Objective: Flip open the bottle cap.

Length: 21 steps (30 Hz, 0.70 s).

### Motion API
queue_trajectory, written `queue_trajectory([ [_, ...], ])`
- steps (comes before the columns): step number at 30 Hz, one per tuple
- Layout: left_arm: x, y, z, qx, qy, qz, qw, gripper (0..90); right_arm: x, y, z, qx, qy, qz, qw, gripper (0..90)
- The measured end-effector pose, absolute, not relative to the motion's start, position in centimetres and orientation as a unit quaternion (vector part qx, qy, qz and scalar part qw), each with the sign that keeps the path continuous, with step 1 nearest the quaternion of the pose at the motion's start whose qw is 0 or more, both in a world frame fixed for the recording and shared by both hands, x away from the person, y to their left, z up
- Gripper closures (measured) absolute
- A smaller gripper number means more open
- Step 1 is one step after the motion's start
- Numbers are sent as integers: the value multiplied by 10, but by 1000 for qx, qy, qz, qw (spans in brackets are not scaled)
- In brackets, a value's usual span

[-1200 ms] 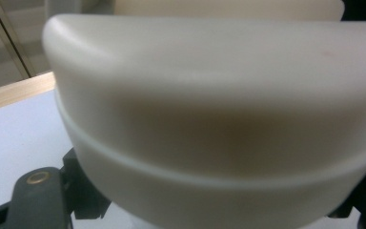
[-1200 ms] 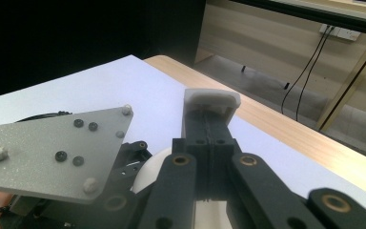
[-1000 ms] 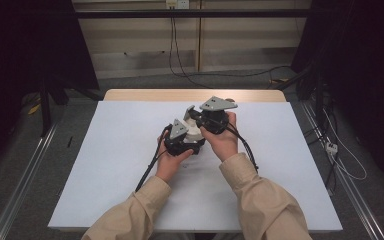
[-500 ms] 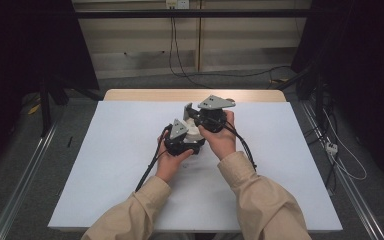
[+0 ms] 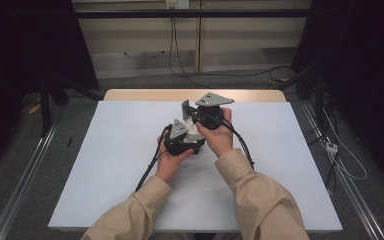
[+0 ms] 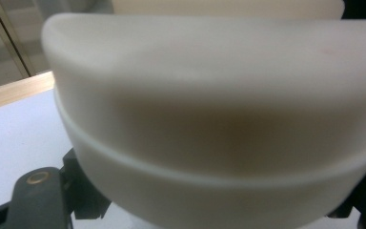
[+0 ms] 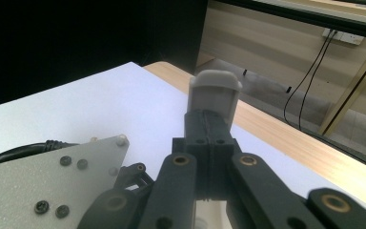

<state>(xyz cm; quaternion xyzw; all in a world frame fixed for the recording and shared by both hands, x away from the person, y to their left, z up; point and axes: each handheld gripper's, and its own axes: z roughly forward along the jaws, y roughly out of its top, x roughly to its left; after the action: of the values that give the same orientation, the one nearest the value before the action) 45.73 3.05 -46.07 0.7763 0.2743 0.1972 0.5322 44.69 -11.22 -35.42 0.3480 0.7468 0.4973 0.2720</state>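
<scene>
- Over the middle of the worktop (image 5: 105,165), both hands hold their tools close together, almost touching.
- Change over the last second: practically none. Both hands sit in the same spot as in the 2 earlier high views, with at most a small nudge of the right one.
- Left claw (image 5: 190,138): narrow. I read it as clamped on the white rounded piece (image 6: 209,119). The pads are hidden behind that piece, so the exact contact can't be confirmed.
- White rounded piece: at the left claw's tip, between the 2 tools and seemingly off the worktop. It's very close to the lens in the left gripper view and shows a seam line around the body.
- Right claw (image 7: 215,93): jaws pressed together, nothing between them. The tip points up and away toward the far edge of the worktop.
- Meaning: this looks like a hold or a pause, with no handover started. My guess is the right claw must spread its jaws before it can take or work the piece.
</scene>
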Motion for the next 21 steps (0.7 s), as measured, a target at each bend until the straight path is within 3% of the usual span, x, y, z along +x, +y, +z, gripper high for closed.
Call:
queue_trajectory([
  [21,457,30,-461,777,273,192,535,186,457,-107,-364,352,750,494,264,900],
])
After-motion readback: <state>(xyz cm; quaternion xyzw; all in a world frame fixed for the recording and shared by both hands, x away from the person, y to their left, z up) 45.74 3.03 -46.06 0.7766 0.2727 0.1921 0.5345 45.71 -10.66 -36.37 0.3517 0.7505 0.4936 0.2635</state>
